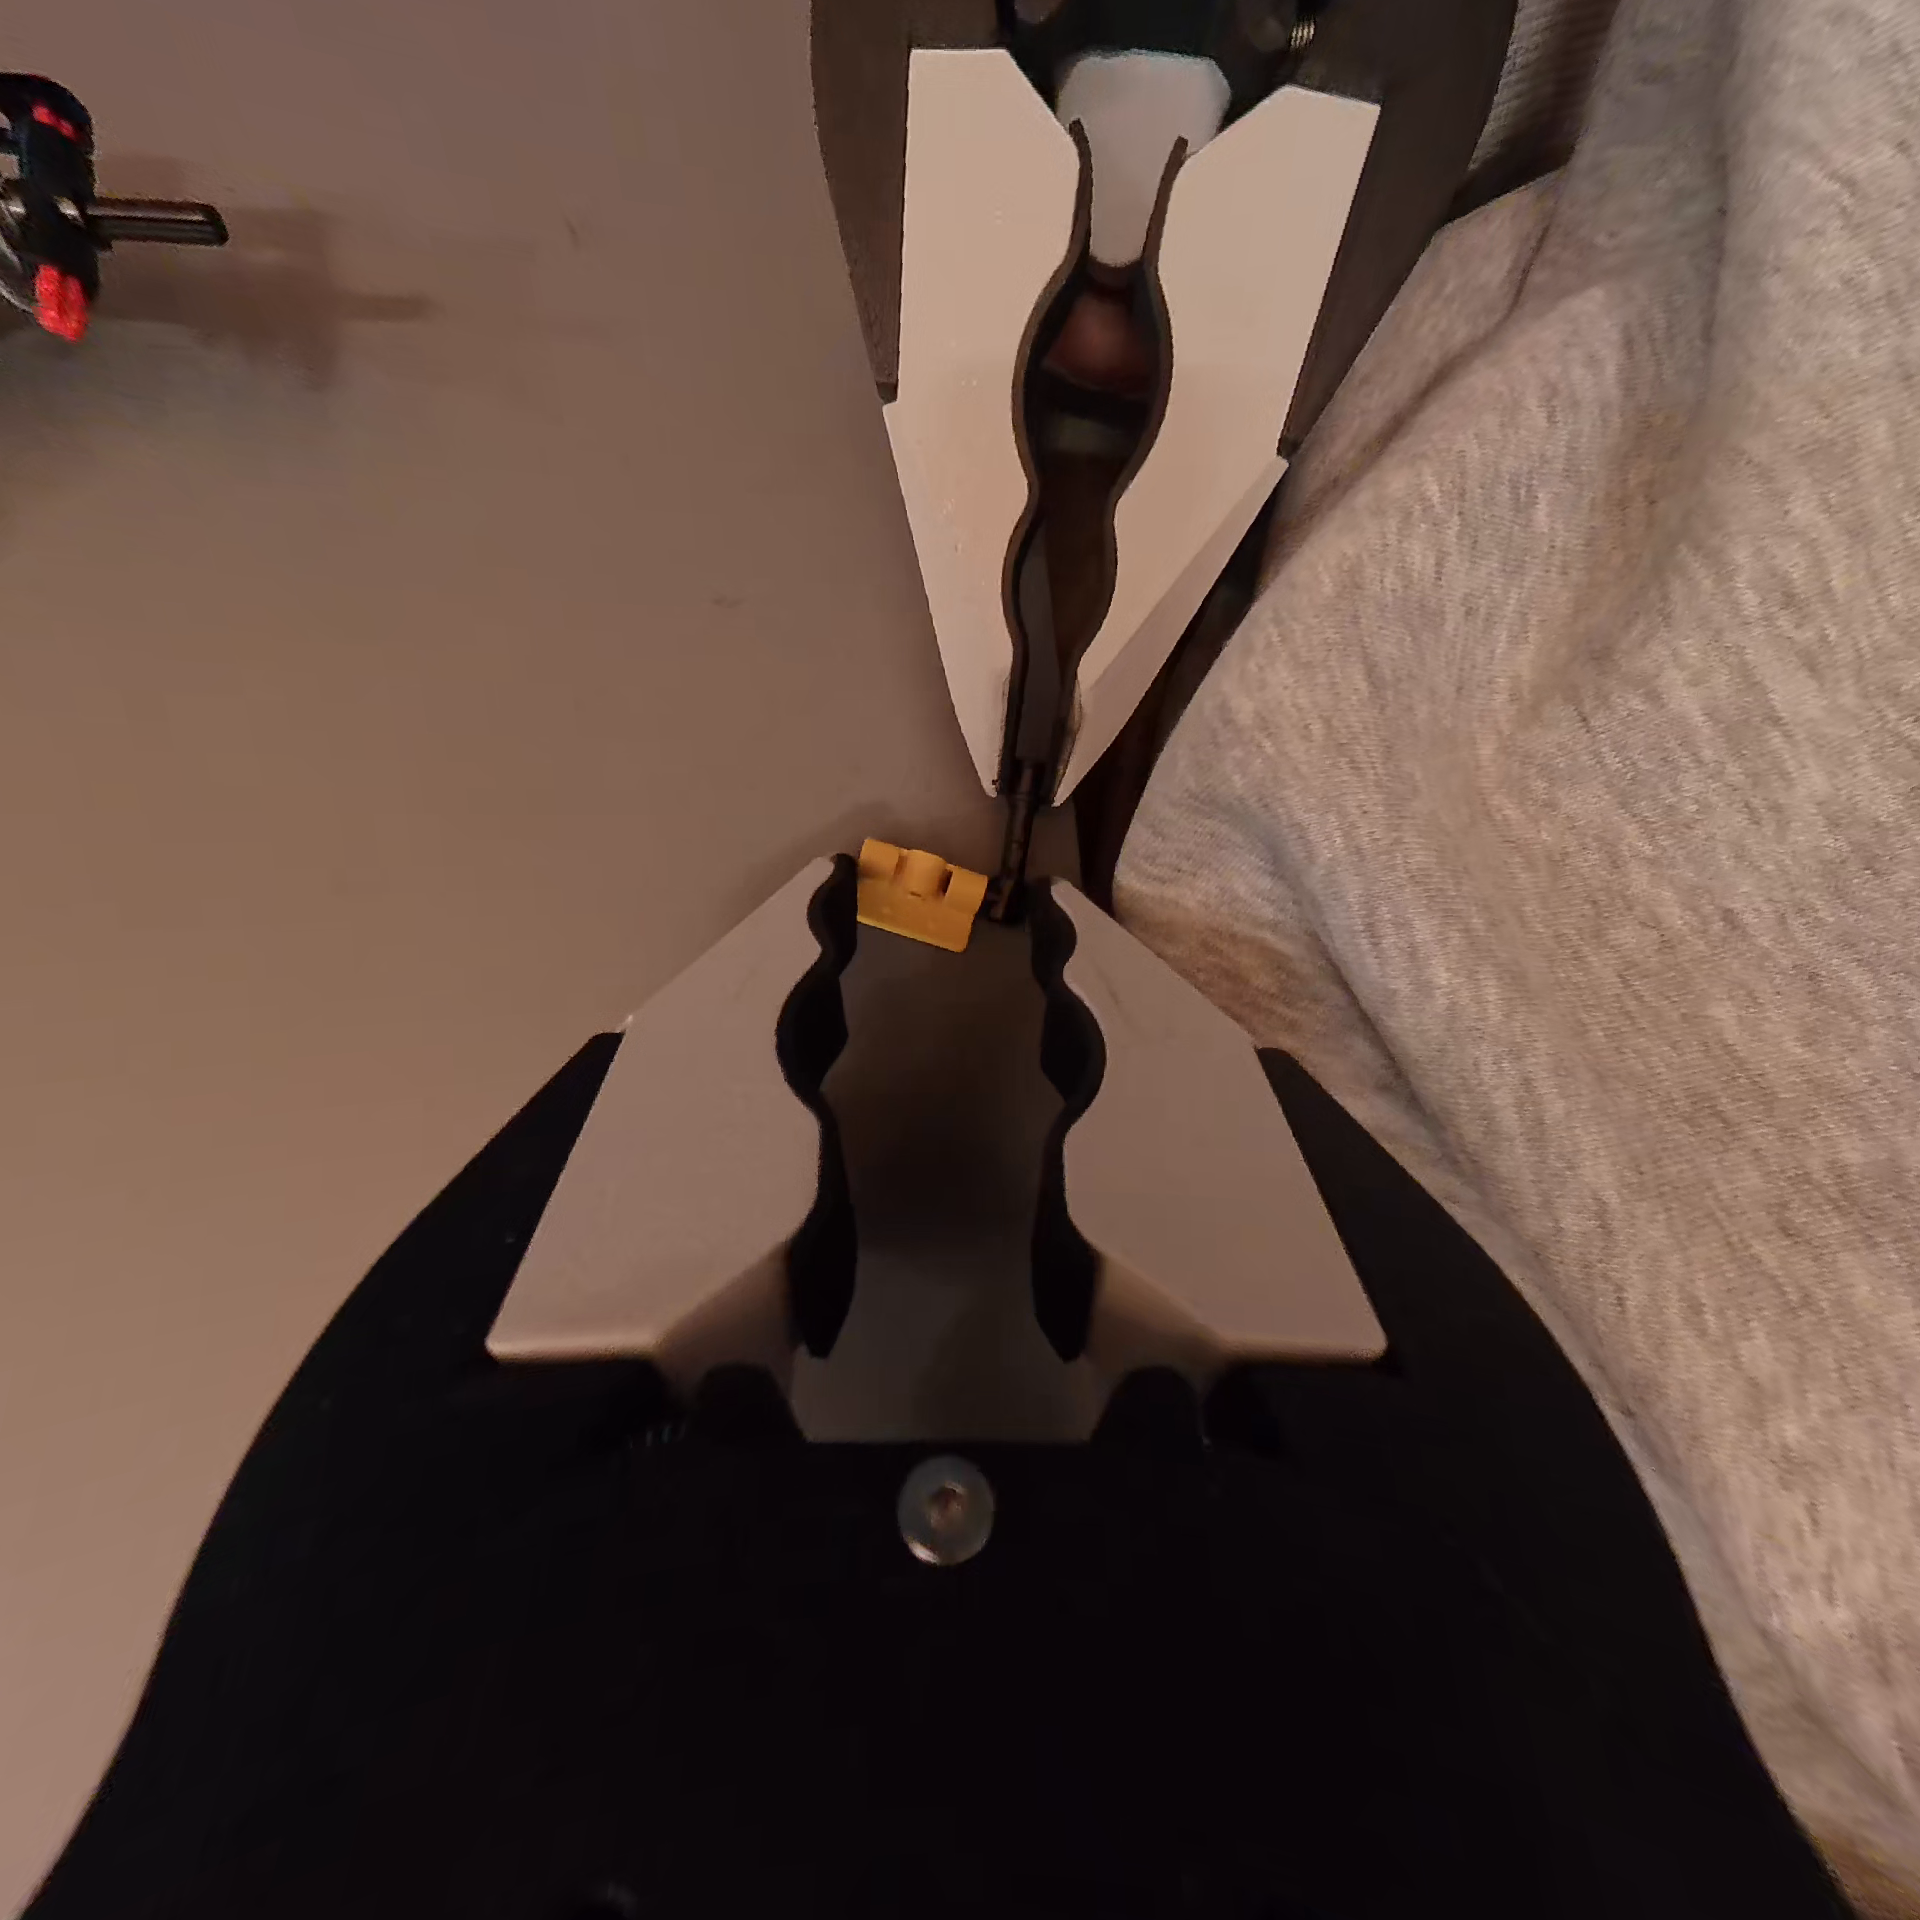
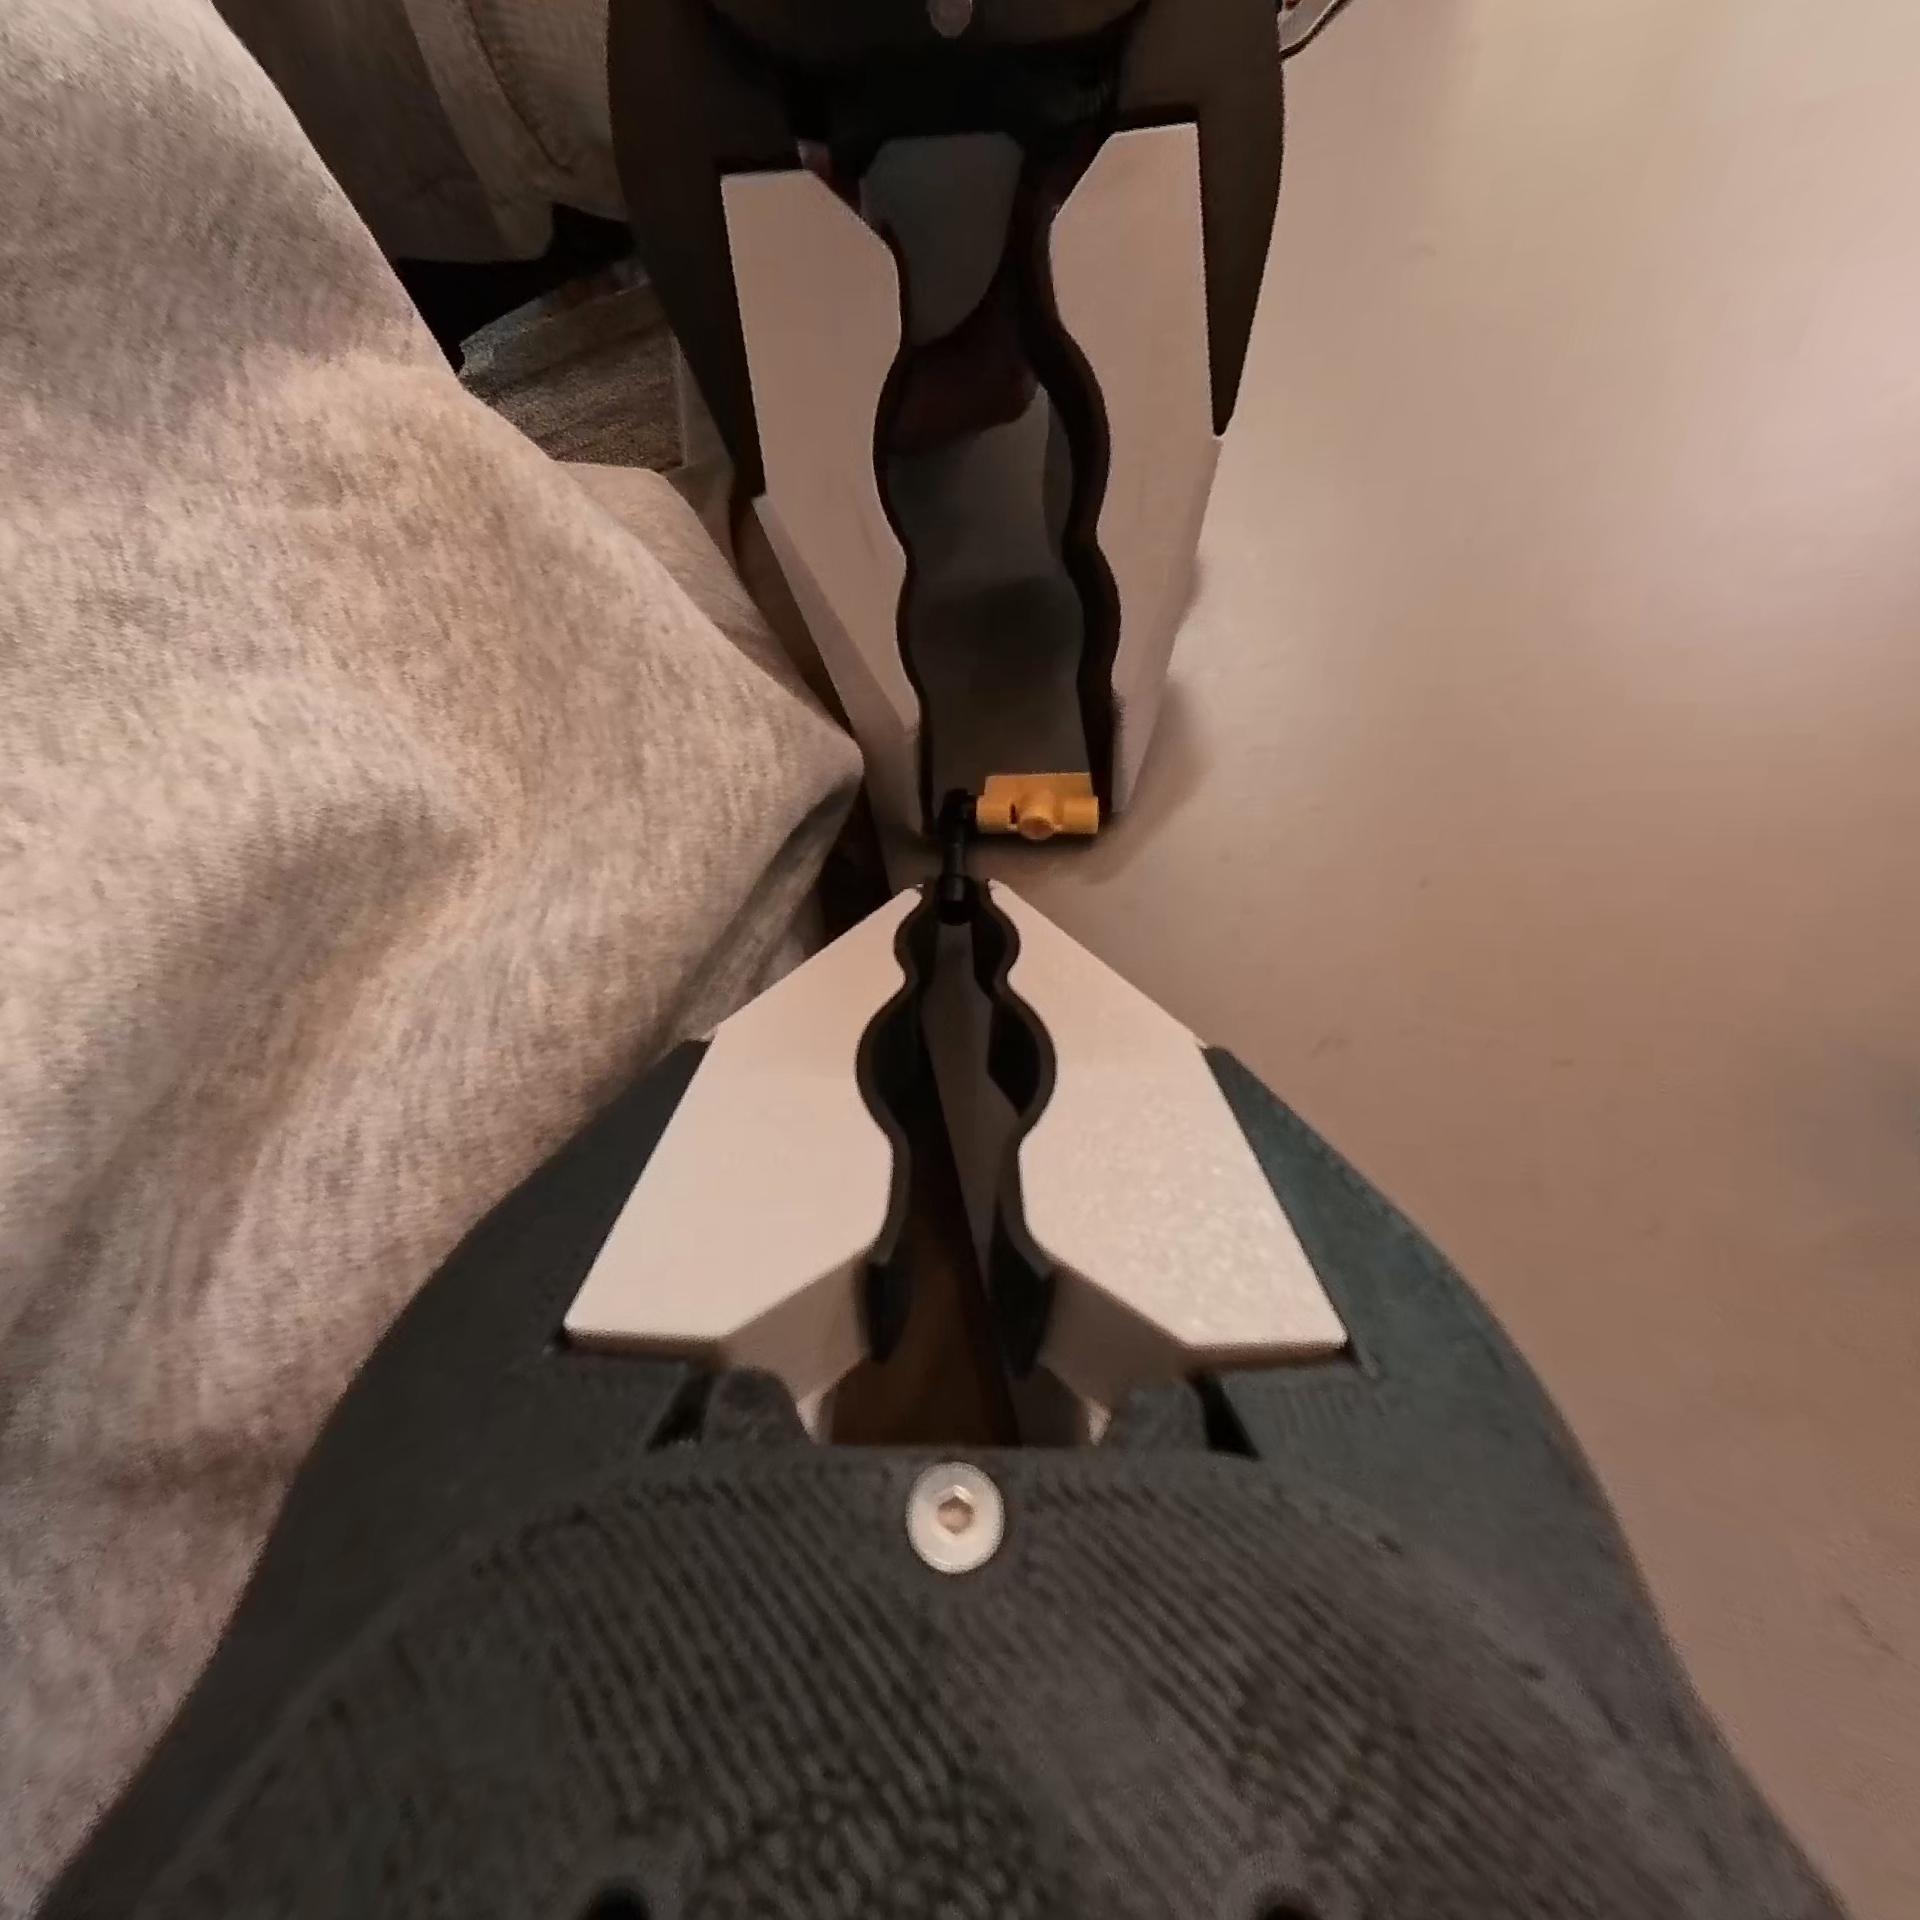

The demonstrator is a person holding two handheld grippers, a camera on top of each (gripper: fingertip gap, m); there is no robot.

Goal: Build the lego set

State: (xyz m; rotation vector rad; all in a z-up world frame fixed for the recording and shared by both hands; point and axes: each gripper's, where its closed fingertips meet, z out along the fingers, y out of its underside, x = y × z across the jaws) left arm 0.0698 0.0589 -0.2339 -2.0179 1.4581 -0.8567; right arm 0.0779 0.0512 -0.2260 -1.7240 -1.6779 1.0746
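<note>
A small yellow lego piece (image 1: 920,896) sits between the fingertips of my left gripper (image 1: 945,883), which is shut on it just above the beige table (image 1: 416,727). My right gripper (image 2: 956,894) faces it tip to tip and is shut on a thin black pin (image 2: 952,842). The pin's far end meets the end of the yellow piece (image 2: 1039,805). In the left wrist view the right gripper (image 1: 1023,795) comes down from the top with the black pin (image 1: 1016,852) sticking out of its tips. In the right wrist view the left gripper (image 2: 1013,821) shows at the top.
A person's grey sweatshirt (image 1: 1558,831) fills the right of the left wrist view and the left of the right wrist view (image 2: 312,727), close beside both grippers. A black and red lego assembly (image 1: 47,208) with a dark axle lies at the far left on the table. My two grippers' fingertips are within a few centimetres of each other.
</note>
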